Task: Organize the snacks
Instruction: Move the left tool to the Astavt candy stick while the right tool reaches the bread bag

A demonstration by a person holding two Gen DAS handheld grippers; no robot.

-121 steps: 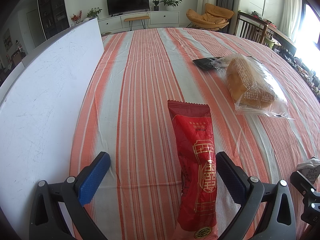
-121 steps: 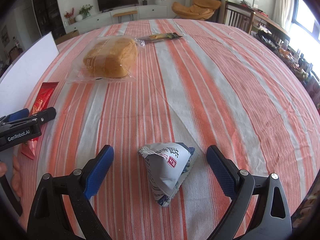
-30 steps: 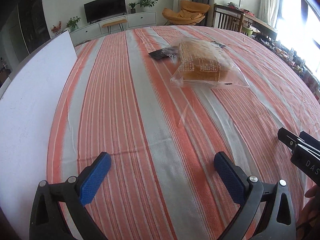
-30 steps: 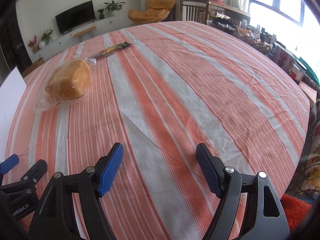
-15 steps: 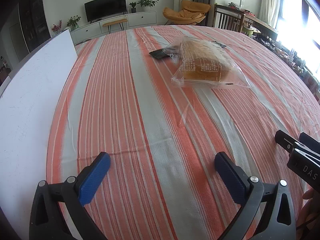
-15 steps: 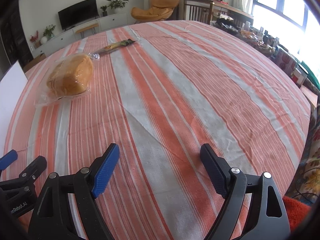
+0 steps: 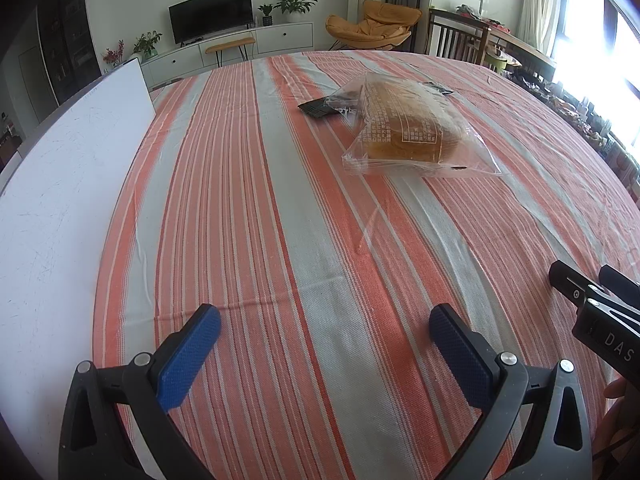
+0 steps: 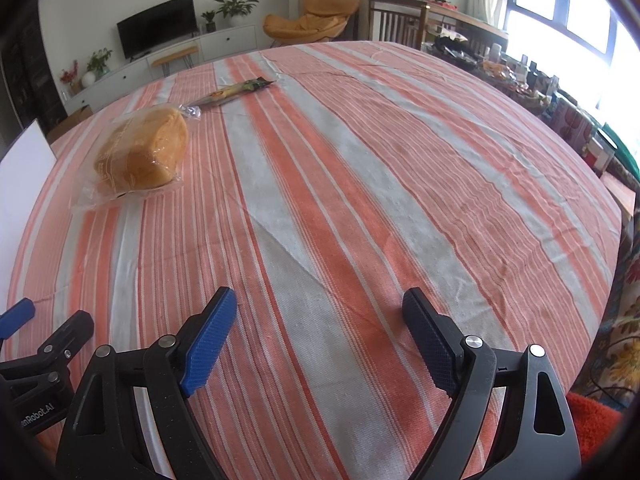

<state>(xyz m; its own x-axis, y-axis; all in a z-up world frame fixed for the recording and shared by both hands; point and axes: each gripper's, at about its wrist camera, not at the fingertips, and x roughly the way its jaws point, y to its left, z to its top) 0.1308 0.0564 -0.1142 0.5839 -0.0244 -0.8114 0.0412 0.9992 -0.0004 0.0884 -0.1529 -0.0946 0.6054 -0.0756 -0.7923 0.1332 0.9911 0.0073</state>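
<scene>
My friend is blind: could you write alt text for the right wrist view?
An open right gripper hovers, holding nothing, over a striped tablecloth. Far left lies a bagged bread loaf, a slim snack packet beyond it.

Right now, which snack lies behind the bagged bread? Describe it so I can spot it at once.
On the striped tablecloth, find the bread loaf in its clear bag. Just past the bag's knotted end, toward the TV wall, lies a slim snack packet. It is long, flat and yellowish with a dark end, unlike the bulky golden loaf.
</scene>
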